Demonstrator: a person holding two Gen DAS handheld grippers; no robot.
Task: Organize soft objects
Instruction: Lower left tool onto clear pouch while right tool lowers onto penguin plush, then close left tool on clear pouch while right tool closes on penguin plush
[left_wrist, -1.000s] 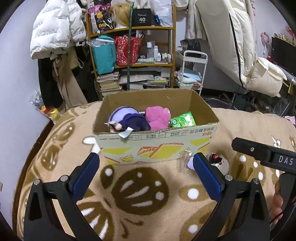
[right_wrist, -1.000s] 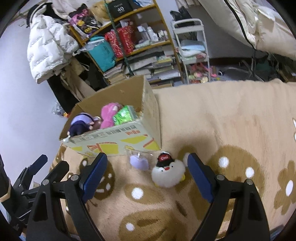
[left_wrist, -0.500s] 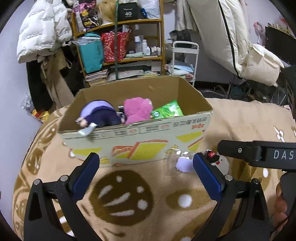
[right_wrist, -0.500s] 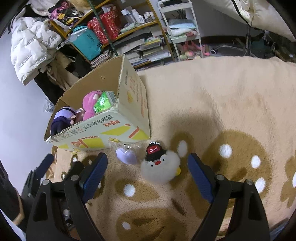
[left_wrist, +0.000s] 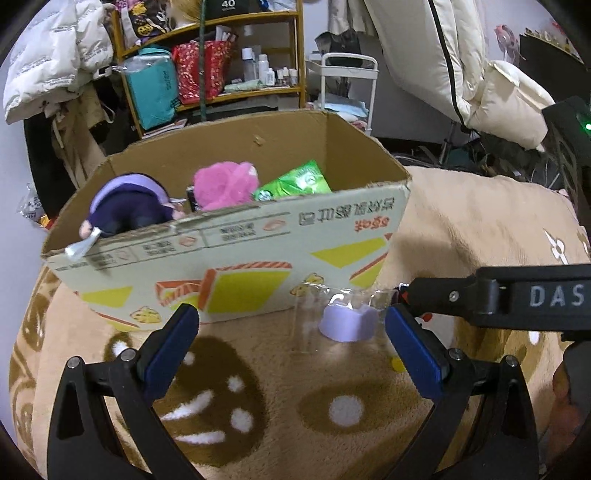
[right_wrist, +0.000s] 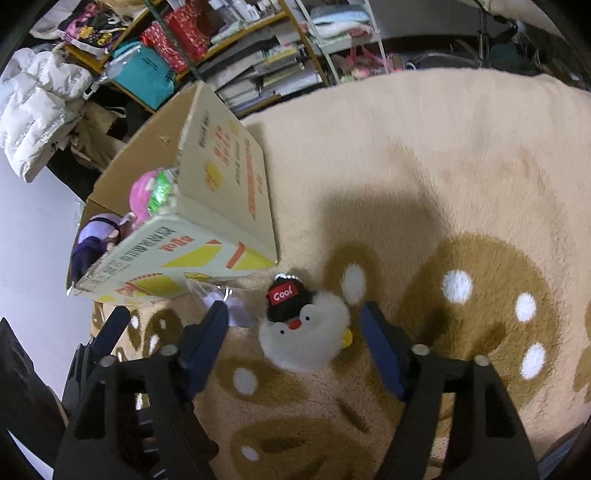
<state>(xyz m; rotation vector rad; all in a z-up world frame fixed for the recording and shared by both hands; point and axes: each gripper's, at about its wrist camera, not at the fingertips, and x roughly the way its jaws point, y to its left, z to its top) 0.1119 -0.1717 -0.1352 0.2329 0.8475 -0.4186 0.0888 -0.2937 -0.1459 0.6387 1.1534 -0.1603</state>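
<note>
- Blanket (right_wrist: 461, 155): two items left outside the box.
- Box (left_wrist: 229, 254): already holds three soft items.
- Right gripper (right_wrist: 295, 332): fingers open, straddling the penguin (right_wrist: 306, 332), not yet gripped.
- Left gripper (left_wrist: 291, 339): fingers open, empty, near a lilac piece in clear wrap (left_wrist: 347, 321).

One printed cardboard box (left_wrist: 236, 258), holding three items: one purple plush doll (left_wrist: 129, 206), one pink plush toy (left_wrist: 225, 184), one green foil packet (left_wrist: 295, 182). At its 5 o'clock: one lilac object in clear wrap (left_wrist: 347, 321), one white plush penguin with black cap (right_wrist: 304, 332).
</note>
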